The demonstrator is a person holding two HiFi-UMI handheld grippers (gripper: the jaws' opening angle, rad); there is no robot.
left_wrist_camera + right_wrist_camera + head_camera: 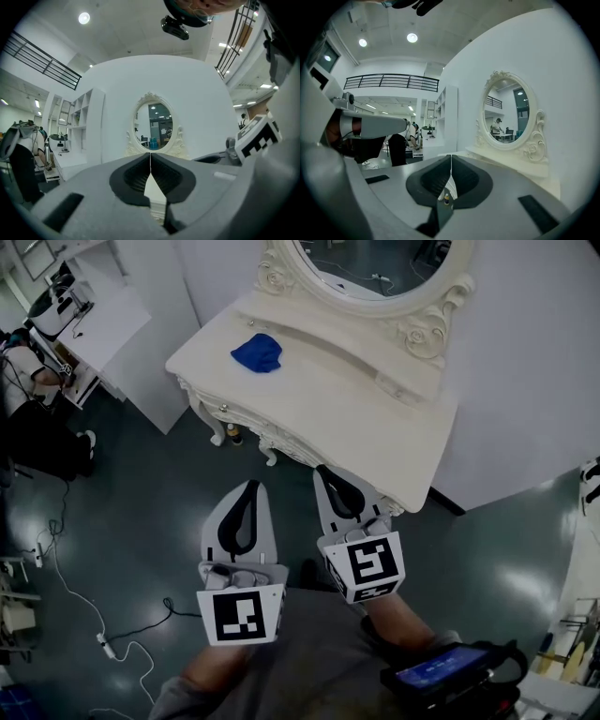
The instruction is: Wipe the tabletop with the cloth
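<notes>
**Desk:** What does the frame show?

**Photographer:** A person stands short of a cream dressing table [356, 418] with a gripper in each hand. Both are held out roughly level over the dark floor [141, 521], clear of the furniture. The left gripper [250, 487] has its jaws pressed together on nothing. The right gripper [324, 472], just beside it, is likewise closed and empty.

**Desk:** And the cloth?

**Photographer:** The blue cloth [258, 353] lies crumpled in a loose heap on the far left part of the table. It sits near the back ledge below the oval mirror [375, 268], well apart from both grippers. Nothing else shows on the tabletop.

**Desk:** How will it handle?

**Photographer:** By its look it is soft and light, so it should fold and bunch when pushed, not slide as one piece. It seems unlikely to slip from the pads, and nothing about it is fragile. The best hold, I'd judge, is a raised fold at the top of the heap, pinched from above. That leaves enough fabric hanging below to press flat on the surface.

**Desk:** What does the next move call for?

**Photographer:** Neither pair of jaws can take it as they stand. One pair has to spread first, and that gripper has to travel forward and left across the table. The wipe has not begun. The carved mirror frame at the back is worth keeping clear of.
</notes>
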